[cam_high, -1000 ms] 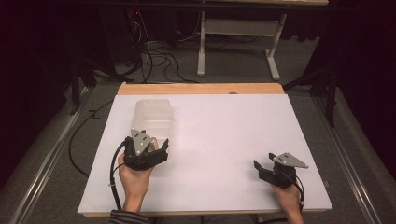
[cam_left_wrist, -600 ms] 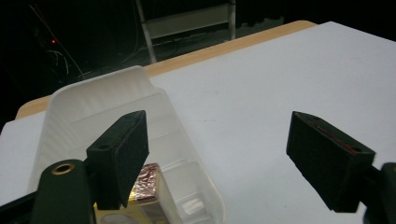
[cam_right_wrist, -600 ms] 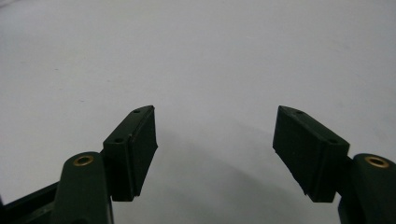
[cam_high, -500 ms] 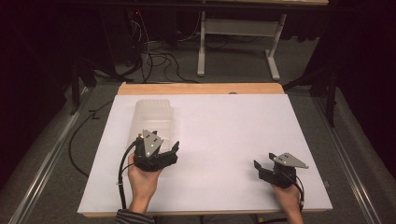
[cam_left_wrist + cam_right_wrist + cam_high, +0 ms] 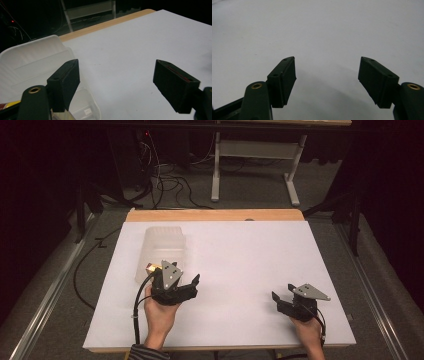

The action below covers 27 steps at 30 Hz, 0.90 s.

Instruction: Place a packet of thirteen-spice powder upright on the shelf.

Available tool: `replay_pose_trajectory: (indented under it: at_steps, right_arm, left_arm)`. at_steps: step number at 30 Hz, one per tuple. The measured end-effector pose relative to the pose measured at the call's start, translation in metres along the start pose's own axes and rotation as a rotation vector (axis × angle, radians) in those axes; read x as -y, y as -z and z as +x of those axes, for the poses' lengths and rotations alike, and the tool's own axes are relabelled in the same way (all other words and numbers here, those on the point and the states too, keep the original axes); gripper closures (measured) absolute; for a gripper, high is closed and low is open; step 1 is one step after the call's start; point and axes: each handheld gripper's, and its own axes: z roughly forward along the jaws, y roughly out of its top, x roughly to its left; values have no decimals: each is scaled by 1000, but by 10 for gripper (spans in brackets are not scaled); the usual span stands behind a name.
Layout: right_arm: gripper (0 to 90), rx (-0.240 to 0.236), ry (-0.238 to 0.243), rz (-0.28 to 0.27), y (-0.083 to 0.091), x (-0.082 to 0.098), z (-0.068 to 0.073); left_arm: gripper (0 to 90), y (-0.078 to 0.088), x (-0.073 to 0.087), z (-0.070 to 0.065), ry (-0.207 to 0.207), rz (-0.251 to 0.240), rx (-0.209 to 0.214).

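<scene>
A translucent plastic container lies at the left of the white table top. Something small, yellow and red, shows at its near end. My left gripper is just right of that near end, held by a hand. In the left gripper view the container sits behind the left jaw. The left gripper is open; its jaws have just been closing a little, with bare table between them. My right gripper rests near the front right, and the right gripper is open over bare table.
A wooden strip borders the table's far edge. Beyond it are cables on the floor and a white desk frame. A black cable trails from my left gripper toward the front edge.
My left gripper has slid to the right, away from the container's near end. The right gripper has stayed where it was.
</scene>
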Motion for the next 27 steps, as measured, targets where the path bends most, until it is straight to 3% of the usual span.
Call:
replay_pose_trajectory:
  at_steps: [27]
  right_arm:
    - [308,-2,8,2,0,0,0]
  left_arm:
    - [227,-19,7,-28,-1,26,104]
